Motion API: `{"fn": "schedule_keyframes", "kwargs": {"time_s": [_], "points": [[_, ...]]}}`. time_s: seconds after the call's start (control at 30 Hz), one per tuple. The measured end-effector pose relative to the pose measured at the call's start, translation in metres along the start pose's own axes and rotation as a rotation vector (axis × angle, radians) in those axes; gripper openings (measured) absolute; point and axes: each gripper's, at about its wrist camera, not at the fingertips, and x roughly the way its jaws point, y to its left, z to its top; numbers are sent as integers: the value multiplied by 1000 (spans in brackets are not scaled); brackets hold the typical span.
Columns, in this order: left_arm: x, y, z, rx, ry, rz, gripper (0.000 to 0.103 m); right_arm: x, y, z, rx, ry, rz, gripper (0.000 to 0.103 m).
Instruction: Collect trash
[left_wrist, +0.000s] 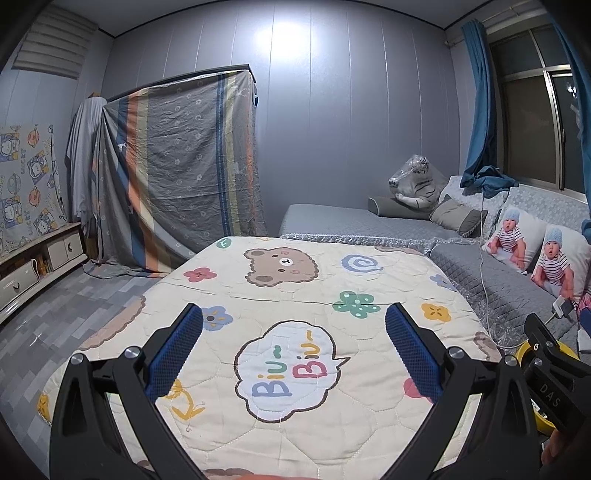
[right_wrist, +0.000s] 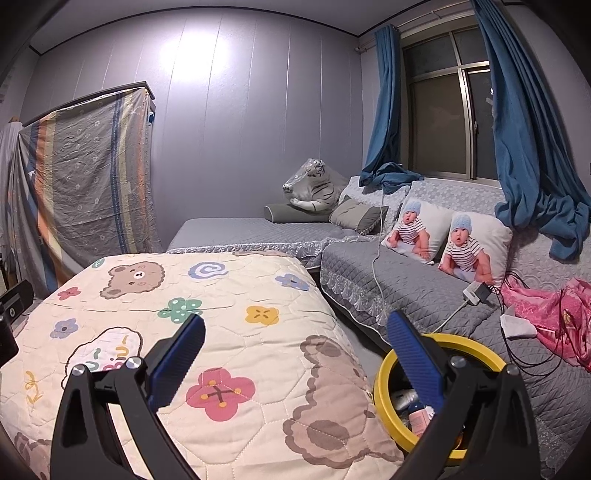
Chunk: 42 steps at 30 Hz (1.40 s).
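Hovering with jaws spread and empty, the left gripper (left_wrist: 293, 328) and right gripper (right_wrist: 297, 336) overlook a bare cream cartoon-print quilt (right_wrist: 236, 295). Collected trash sits in the round yellow-rimmed bin (right_wrist: 384, 373), lower right; scan the grey sofa next.

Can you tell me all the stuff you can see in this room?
quilt: one, cream with bears and flowers, covering the surface in front
yellow bin: one, yellow rim, beside the quilt, bottles inside
baby pillows: two, on the grey sofa
toy tiger: one, white, plastic-wrapped, on the sofa
curtains: blue, at the window
pink cloth: one, on the sofa
left gripper: open, empty
right gripper: open, empty
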Motion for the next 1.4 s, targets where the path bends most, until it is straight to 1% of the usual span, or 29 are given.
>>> {"fn": "schedule_keyframes", "kwargs": {"time_s": [0.83, 1.4], "points": [[1, 0, 3, -8, 3, -3, 95, 6, 1, -1, 0, 8, 19, 95], [2, -3, 0, -13, 13, -8, 95, 10, 2, -4, 2, 23, 32, 95]]}}
